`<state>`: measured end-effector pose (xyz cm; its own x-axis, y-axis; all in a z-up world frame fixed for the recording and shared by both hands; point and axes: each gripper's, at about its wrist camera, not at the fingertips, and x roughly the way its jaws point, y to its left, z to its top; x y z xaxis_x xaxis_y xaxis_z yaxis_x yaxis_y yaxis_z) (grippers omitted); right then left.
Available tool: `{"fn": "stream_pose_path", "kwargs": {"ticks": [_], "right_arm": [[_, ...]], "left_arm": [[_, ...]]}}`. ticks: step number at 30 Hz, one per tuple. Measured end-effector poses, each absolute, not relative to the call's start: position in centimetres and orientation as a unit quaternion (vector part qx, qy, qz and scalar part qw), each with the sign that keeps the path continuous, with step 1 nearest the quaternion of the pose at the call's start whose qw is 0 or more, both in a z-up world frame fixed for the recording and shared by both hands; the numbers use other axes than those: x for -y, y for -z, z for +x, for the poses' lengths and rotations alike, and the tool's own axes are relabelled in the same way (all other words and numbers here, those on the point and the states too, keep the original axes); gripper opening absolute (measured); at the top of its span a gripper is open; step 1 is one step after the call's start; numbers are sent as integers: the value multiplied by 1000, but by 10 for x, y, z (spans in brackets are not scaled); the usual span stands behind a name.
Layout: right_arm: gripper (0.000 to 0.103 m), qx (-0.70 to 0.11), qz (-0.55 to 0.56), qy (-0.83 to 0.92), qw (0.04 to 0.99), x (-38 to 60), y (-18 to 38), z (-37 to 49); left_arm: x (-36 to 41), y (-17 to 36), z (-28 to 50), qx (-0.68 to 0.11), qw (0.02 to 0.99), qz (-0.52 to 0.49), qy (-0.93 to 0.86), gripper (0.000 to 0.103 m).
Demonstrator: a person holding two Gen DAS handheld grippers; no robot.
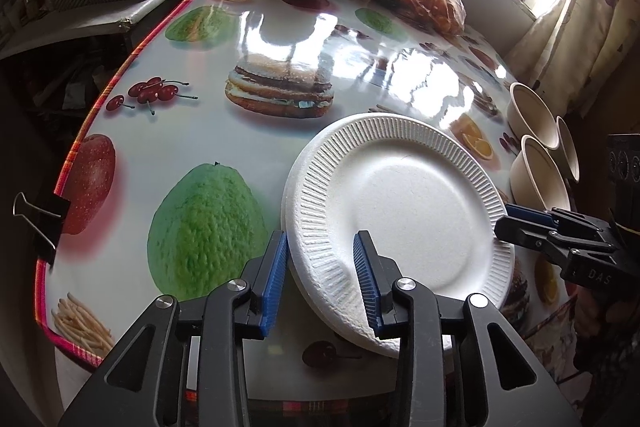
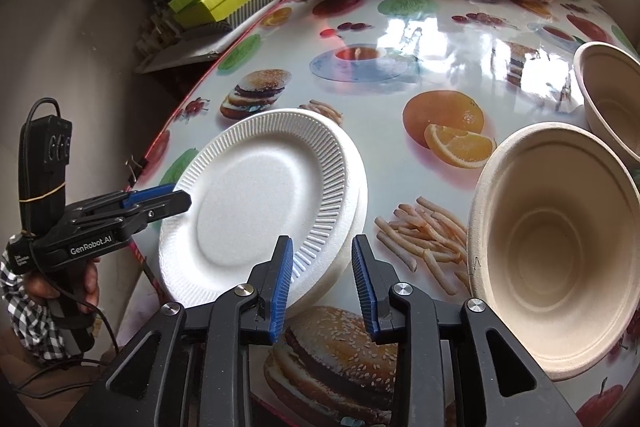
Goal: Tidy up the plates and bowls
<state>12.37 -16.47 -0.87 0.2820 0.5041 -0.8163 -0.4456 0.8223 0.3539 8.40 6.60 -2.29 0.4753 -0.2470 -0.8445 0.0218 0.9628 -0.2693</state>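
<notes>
Our left gripper [image 1: 320, 279] stands with its jaws parted around the near rim of the white plates [image 1: 400, 203]; the pads look clear of the foam, so we read it as released, not grasping. Our right gripper [image 2: 322, 281] is likewise parted, its left pad beside the plates' right rim [image 2: 344, 259], its right pad over bare tablecloth [image 2: 400, 107], and we see nothing pinched between them.

The plates look like 2 stacked, the upper one slightly offset, lying flat near the table's front edge, between the 2 grippers. From there, the bowls matter next: 2 tan bowls, the near bowl [image 2: 556, 251] just right of our right gripper and the far bowl [image 2: 612, 99] behind it, both tipped with their mouths toward us. In the left wrist view they sit well apart from the left gripper, past the plates.

We judge the right hand the nearer for the bowls.
</notes>
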Motion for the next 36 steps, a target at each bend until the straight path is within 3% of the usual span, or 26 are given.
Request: {"fn": "stream_pose_path", "kwargs": {"ticks": [4, 7, 13, 36], "right_arm": [[37, -516, 31, -295, 804, 168, 7, 124], [45, -514, 37, -289, 807, 171, 6, 125], [52, -502, 55, -286, 814, 176, 2, 124], [56, -499, 83, -286, 814, 177, 8, 127]], "left_arm": [[-67, 23, 84, -504, 852, -115, 79, 42], [-70, 23, 84, -502, 852, -122, 81, 43], [-77, 23, 83, -498, 852, -139, 79, 45], [-90, 23, 82, -491, 849, -177, 77, 46]]}}
